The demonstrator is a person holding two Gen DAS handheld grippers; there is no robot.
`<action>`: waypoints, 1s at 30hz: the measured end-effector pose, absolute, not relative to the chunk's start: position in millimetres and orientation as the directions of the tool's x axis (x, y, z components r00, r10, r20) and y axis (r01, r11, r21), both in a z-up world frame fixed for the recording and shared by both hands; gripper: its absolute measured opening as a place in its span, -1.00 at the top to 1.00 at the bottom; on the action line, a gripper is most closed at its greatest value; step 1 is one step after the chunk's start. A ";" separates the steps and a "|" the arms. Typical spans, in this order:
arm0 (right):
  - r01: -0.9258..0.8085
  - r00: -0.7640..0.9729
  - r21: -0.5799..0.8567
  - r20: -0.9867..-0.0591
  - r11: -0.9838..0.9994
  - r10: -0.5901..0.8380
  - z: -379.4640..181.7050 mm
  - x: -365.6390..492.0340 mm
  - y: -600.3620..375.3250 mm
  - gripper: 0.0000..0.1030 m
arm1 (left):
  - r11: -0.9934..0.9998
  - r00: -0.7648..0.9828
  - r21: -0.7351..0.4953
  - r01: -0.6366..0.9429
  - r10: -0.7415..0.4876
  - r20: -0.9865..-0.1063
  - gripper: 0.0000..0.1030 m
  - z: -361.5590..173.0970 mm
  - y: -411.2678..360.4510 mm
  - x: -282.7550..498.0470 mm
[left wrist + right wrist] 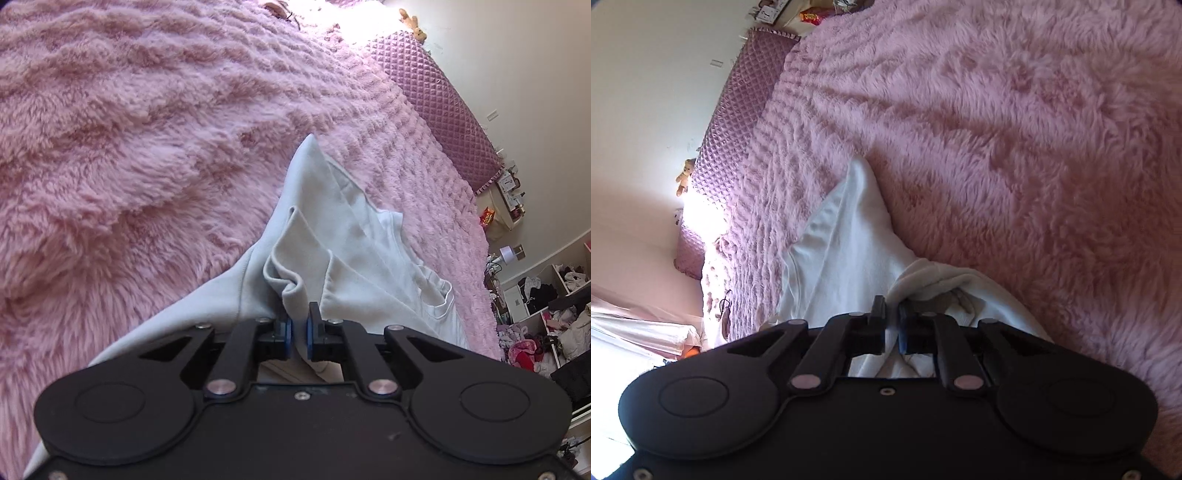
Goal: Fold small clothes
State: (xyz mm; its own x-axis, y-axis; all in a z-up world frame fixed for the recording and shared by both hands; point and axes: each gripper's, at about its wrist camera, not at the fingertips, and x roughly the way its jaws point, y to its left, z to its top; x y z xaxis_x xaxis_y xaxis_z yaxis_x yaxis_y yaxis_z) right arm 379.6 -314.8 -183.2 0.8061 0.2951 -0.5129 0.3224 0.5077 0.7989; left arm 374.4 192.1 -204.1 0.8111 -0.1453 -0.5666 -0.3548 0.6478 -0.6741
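Note:
A small white garment (343,243) lies partly lifted over a fluffy pink blanket (129,147). My left gripper (299,325) is shut on a bunched fold of the garment, and the cloth stretches away from the pads to a pointed corner. In the right wrist view the same white garment (846,251) stretches away from my right gripper (893,321), which is shut on another bunched edge of it. The cloth hangs taut from each gripper down to the pink blanket (1015,147).
A quilted purple headboard (436,99) runs along the bed's far edge by a white wall. A small plush toy (413,26) sits on top of it. Shelves stuffed with clothes (546,314) stand beyond the bed. The headboard also shows in the right wrist view (738,96).

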 end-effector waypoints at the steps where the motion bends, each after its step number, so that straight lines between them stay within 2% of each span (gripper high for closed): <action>1: 0.324 0.806 0.783 -0.522 0.531 0.279 -180.1 375.8 -314.6 0.88 | 0.670 0.806 -0.655 -0.349 -0.142 -0.575 0.90 -202.6 190.4 375.3; 4: 0.357 0.767 0.735 -0.583 0.576 0.268 -192.9 377.3 -316.0 0.91 | 0.717 0.755 -0.592 -0.369 -0.140 -0.641 0.82 -214.8 187.4 383.8; 7: 0.366 0.766 0.752 -0.578 0.548 0.281 -202.0 376.3 -323.7 0.94 | 0.730 0.746 -0.573 -0.372 -0.131 -0.653 0.71 -211.2 189.0 380.1; 8: 0.371 0.764 0.750 -0.582 0.547 0.279 -198.9 374.5 -326.3 0.93 | 0.740 0.742 -0.557 -0.377 -0.119 -0.660 0.56 -204.7 189.4 376.5; 9: 0.368 0.760 0.747 -0.585 0.553 0.285 -194.0 372.7 -327.3 0.81 | 0.749 0.740 -0.542 -0.383 -0.103 -0.665 0.35 -197.6 189.9 371.9; 11: 0.339 0.768 0.730 -0.579 0.593 0.273 -178.2 368.5 -325.8 0.55 | 0.765 0.759 -0.525 -0.374 -0.072 -0.647 0.10 -181.4 189.8 361.6; 12: 0.308 0.781 0.721 -0.564 0.621 0.267 -170.3 367.0 -323.5 0.47 | 0.774 0.775 -0.518 -0.364 -0.057 -0.629 0.01 -170.8 189.4 356.0; 15: 0.170 0.809 0.672 -0.512 0.721 0.287 -146.1 373.5 -303.7 0.42 | 0.792 0.819 -0.532 -0.299 -0.074 -0.570 -0.10 -148.5 183.7 357.0; 18: 0.084 0.800 0.635 -0.503 0.768 0.328 -142.4 386.5 -279.0 0.40 | 0.808 0.825 -0.536 -0.244 -0.118 -0.553 -0.14 -146.8 171.3 374.6; 24: 0.112 0.746 0.585 -0.583 0.803 0.321 -174.0 403.7 -268.4 0.41 | 0.835 0.717 -0.438 -0.333 -0.077 -0.692 -0.13 -188.6 168.3 401.5; 27: 0.108 0.764 0.539 -0.582 0.835 0.277 -182.8 399.3 -280.2 0.48 | 0.876 0.708 -0.399 -0.272 -0.099 -0.699 -0.16 -198.4 170.1 404.8; 30: 0.143 0.767 0.508 -0.600 0.850 0.229 -176.8 395.9 -290.6 0.47 | 0.872 0.692 -0.395 -0.289 -0.095 -0.716 -0.12 -187.5 171.4 399.4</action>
